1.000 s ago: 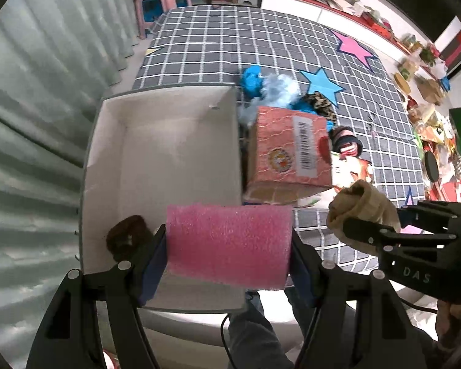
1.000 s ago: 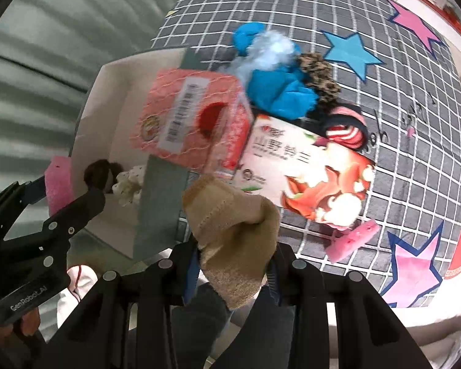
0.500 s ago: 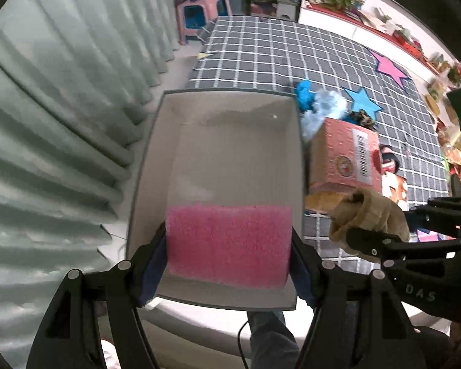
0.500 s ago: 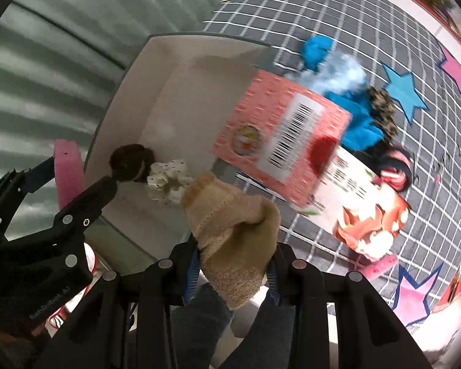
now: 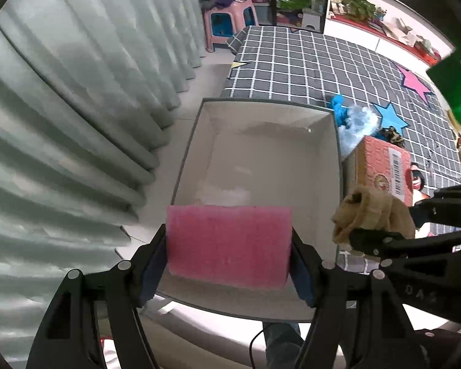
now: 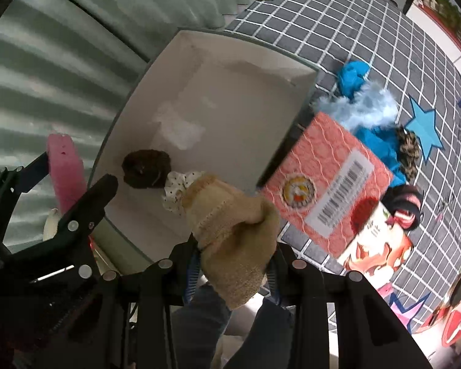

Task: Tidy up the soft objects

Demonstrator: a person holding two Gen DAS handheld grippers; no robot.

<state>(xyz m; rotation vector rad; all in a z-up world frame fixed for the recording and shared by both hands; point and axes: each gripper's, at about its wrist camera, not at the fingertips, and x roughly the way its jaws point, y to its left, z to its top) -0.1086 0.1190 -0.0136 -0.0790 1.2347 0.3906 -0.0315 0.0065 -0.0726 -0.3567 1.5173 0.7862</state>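
Both hands are loaded over the white box [image 5: 335,166], so this looks like the drop-off step. The left gripper [image 5: 229,246] has its jaws spread wide around the pink foam block [image 5: 229,241], clamped at both ends and held above the box's near edge. The right gripper [image 6: 232,261] has its jaws pinched narrow on a rolled tan sock [image 6: 233,230], hanging just off the box's near right corner, beside the red tissue box [image 6: 325,181]. Inside the box, on the near side, a dark brown fuzzy piece [image 6: 146,169] and a white dotted scrunchie [image 6: 176,189] lie touching each other. Further soft things wait on the checked cloth [image 5: 307,67] to the right: a blue plush heap [image 6: 365,113] and a leopard-print piece [image 6: 408,150]. My read: the next move calls for lowering the foam into the open far half and letting go, then swinging the sock left past the wall to follow.
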